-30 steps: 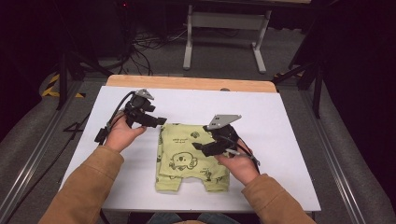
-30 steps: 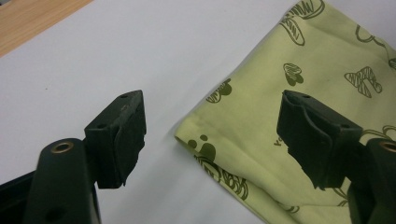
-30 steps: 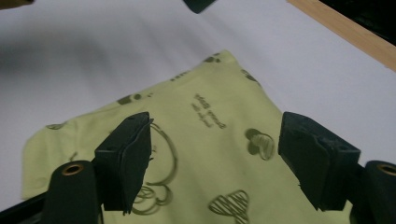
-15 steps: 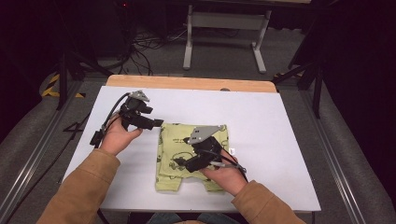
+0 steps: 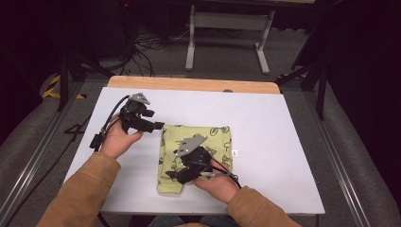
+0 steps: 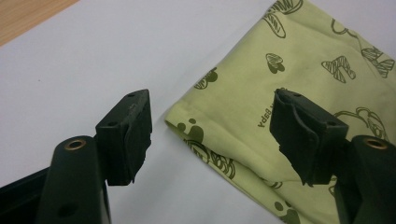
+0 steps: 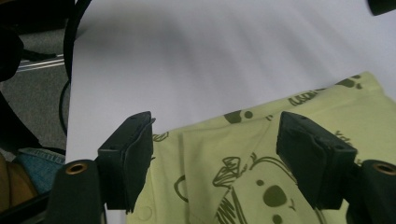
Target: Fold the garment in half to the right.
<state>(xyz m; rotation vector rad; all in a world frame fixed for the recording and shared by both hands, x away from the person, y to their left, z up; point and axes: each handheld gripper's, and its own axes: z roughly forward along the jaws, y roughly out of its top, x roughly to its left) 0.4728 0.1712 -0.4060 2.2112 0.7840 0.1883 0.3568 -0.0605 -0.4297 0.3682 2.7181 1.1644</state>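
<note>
**Two grippers close in on a folded green garment**

From my remote seat I see a pale yellow-green cotton garment printed with dark cartoon animals lying folded flat on the white table top, a small white tag poking out at its far side.

My left gripper sits just off the garment's upper corner. In the left gripper view the cloth lies ahead and to the right of the jaws; its corner falls in the gap between them, one pad over bare table and the other over the print. The jaws stand apart, nothing pinched — they have just been closing a little, with only that corner of cloth beneath the gap.

My right gripper hovers low over the garment's near left part, its grey three-cornered plate uppermost in the high view. In the right gripper view the cloth spreads under and ahead of the jaws, its folded edge running across between them; the left-hand pad stands at the cloth's edge beside the table, the other over the fabric. These jaws are also parted, with no cloth gripped — they have narrowed slightly. I cannot tell whether the pads touch the fabric.

Both hands come from tan sleeves at the near edge. A strip of light wood borders the table beyond both grippers.
</note>
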